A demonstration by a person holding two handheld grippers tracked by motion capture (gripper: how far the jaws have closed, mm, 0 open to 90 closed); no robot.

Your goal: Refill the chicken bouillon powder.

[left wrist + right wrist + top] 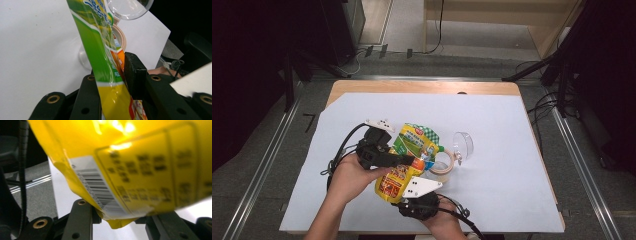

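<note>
The yellow and green pouch (408, 161) hangs above the white table sheet (512, 165), held between both grippers. The right gripper (419, 202) is clamped on its yellow bottom corner, beside the barcode (100, 191). The left gripper (404, 160) sits at the pouch's middle, the film passing between its jaws; they stand slightly apart, and whether the pads press on it I cannot tell. Just beyond the left gripper lie a tape roll (443, 165) and a clear plastic lid (463, 144).
</note>
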